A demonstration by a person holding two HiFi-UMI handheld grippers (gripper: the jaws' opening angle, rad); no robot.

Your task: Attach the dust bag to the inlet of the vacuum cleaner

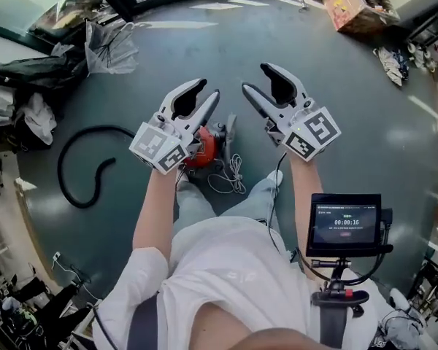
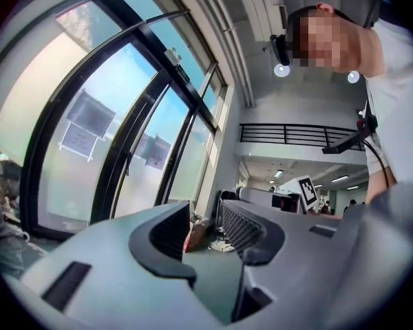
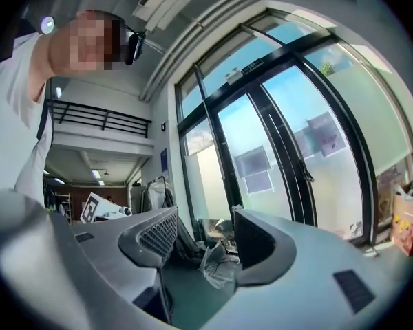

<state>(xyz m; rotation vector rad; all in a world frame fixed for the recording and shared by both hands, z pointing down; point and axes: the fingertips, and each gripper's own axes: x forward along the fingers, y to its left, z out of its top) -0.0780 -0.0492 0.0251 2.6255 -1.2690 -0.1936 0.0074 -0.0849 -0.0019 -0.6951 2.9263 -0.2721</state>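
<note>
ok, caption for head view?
Left tool and right tool held up empty, jaws apart, over red vacuum cleaner; black hose lies left.

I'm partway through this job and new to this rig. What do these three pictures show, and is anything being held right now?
There is no robot arm. A person holds a two-jaw tool in each hand: the left gripper and the right gripper. The head view comes from a camera on the person's head, looking steeply down. The two gripper views come from cameras riding on each tool, looking along its jaws towards the windows. Both grippers are open and hold nothing. On the floor below them are the red vacuum cleaner, a black hose and a white cord. I cannot pick out the dust bag.
</note>
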